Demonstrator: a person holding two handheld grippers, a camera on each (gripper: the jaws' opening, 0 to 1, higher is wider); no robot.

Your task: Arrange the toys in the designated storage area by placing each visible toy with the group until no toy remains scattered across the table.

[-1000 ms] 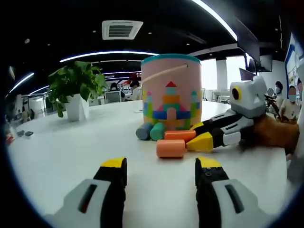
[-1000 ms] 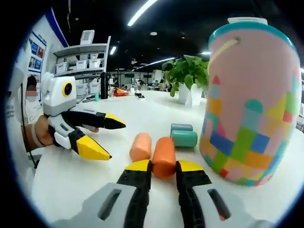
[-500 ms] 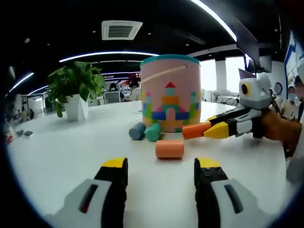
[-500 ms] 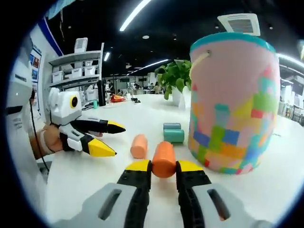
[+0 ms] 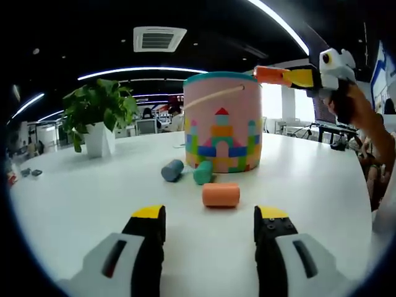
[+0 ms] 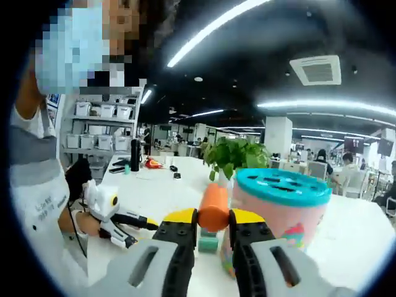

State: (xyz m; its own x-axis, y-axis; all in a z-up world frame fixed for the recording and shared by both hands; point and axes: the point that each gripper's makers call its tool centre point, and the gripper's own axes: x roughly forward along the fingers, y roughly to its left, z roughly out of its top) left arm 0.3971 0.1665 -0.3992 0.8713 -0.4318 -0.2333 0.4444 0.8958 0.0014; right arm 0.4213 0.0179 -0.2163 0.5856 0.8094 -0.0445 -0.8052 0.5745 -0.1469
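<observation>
Two grippers, different states. Right gripper (image 6: 213, 221): yellow-tipped jaws clenched on an orange cylinder (image 6: 214, 206), block standing up between the tips. In the right gripper view it sits raised above the table, beside and about level with the teal lid (image 6: 281, 185) of the pink bucket (image 6: 286, 221). Lid has slots in it. A teal block (image 6: 208, 242) shows low down between the jaws, on the table near the bucket's base. The left gripper (image 6: 143, 221) shows low at the left of this view, held in a person's hand (image 6: 85, 223), tips apart.

Left gripper view: own jaws spread wide, nothing between them, hovering low over the white table (image 5: 80, 204). Beyond the jaws, a second orange cylinder (image 5: 221, 194) lies on its side. Just behind it, a teal cylinder (image 5: 203, 172) and a blue-grey cylinder (image 5: 172, 170), side by side, near the bucket's front. Bucket upright, castle pattern of coloured blocks on its wall, a cord handle across the front. The right gripper enters high at right, above the bucket's rim, carrying its orange block. Potted plant (image 5: 99, 114) stands well off to the left on the table.
</observation>
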